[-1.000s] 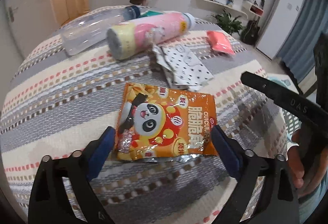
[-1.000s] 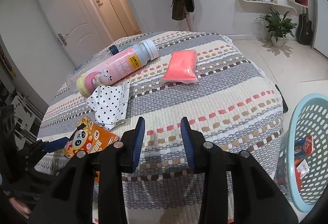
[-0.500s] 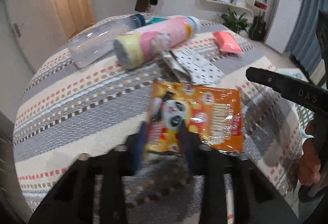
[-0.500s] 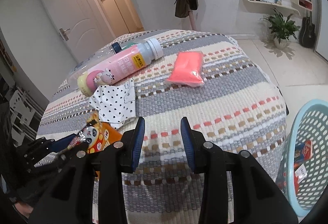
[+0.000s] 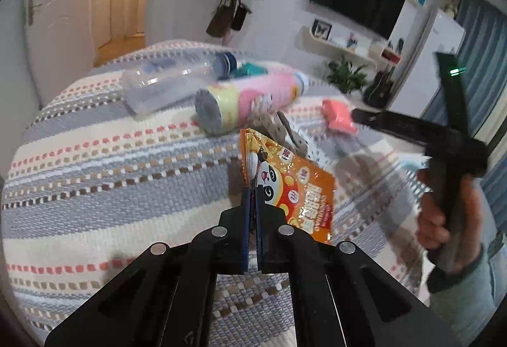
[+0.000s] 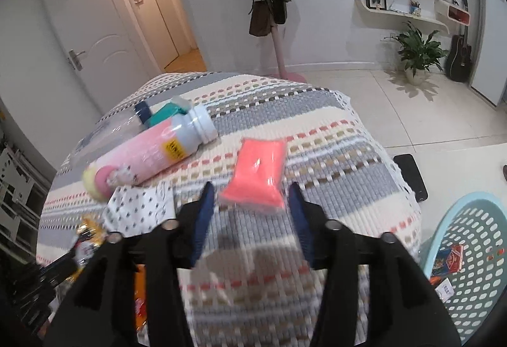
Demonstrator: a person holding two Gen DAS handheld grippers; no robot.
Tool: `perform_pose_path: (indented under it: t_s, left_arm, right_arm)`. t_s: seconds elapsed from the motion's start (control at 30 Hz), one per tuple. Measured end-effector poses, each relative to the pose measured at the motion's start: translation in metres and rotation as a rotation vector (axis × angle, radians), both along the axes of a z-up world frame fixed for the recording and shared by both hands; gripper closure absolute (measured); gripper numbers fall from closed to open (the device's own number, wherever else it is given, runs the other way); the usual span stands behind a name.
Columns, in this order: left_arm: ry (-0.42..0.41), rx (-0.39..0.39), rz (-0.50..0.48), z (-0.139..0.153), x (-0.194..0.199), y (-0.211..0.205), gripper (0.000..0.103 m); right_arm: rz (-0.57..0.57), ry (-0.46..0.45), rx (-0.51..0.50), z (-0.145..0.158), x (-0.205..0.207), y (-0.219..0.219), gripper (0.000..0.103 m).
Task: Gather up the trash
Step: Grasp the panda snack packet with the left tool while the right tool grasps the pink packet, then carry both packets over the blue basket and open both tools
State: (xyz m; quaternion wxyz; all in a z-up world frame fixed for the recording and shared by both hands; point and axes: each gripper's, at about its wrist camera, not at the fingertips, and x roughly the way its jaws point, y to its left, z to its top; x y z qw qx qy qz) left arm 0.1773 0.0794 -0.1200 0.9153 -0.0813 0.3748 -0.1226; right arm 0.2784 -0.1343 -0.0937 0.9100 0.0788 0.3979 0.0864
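Pointing steeply downward, the left gripper (image 5: 252, 188) pinched the orange snack packet (image 5: 294, 185) while the right gripper (image 6: 250, 204), jaws opening, framed the pink pouch (image 6: 258, 172) at twelve o'clock.

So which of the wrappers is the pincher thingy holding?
The orange panda snack bag. The left gripper is pinched shut on its edge. The pink packet lies loose between the right gripper's opening jaws, and the polka-dot wrapper lies untouched.

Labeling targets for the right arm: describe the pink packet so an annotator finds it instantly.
On the striped woven bedspread, look just ahead of the right gripper, whose jaws are opening with nothing between them yet. The pink packet lies flat there, right of the pink bottle. It is the only plain, unprinted, coral-pink pouch.
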Motion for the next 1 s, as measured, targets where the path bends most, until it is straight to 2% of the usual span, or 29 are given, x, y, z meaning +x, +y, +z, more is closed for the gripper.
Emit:
perform_pose_path:
  t_s: [0.2,0.27,0.3,0.33,0.37,0.47,0.57,0.83,1.0]
  left_arm:
    - [-0.036,-0.047,0.001,0.015,-0.007,0.016,0.102]
    - [-0.053,-0.068,-0.011,0.021,-0.011,0.020,0.102]
    - [-0.058,-0.068,-0.011,0.023,-0.012,0.019,0.102]
    - [-0.064,-0.066,-0.013,0.026,-0.013,0.016,0.102]
    - [-0.070,-0.069,-0.018,0.028,-0.012,0.015,0.102]
    - [-0.092,-0.077,-0.035,0.037,-0.014,0.010,0.102]
    - [-0.119,-0.086,-0.065,0.045,-0.011,0.001,0.102]
    - [-0.212,-0.092,-0.183,0.088,-0.001,-0.056,0.102]
    - [-0.239,-0.108,-0.272,0.107,0.008,-0.111,0.102]
  right_arm:
    - [-0.048,0.096,-0.038,-0.015,0.040,0.012,0.052]
    - [-0.048,0.130,-0.023,-0.023,0.047,0.012,0.052]
    - [-0.050,0.122,-0.028,-0.023,0.046,0.013,0.054]
    - [-0.047,0.112,-0.036,-0.022,0.045,0.015,0.064]
    - [-0.033,0.106,-0.041,-0.021,0.043,0.016,0.066]
    - [-0.031,0.079,-0.053,-0.017,0.032,0.014,0.067]
    - [-0.045,0.018,-0.047,0.000,0.015,0.003,0.068]
    - [-0.185,-0.166,-0.010,0.069,-0.047,-0.075,0.068]
    - [-0.285,-0.214,-0.004,0.089,-0.081,-0.135,0.068]
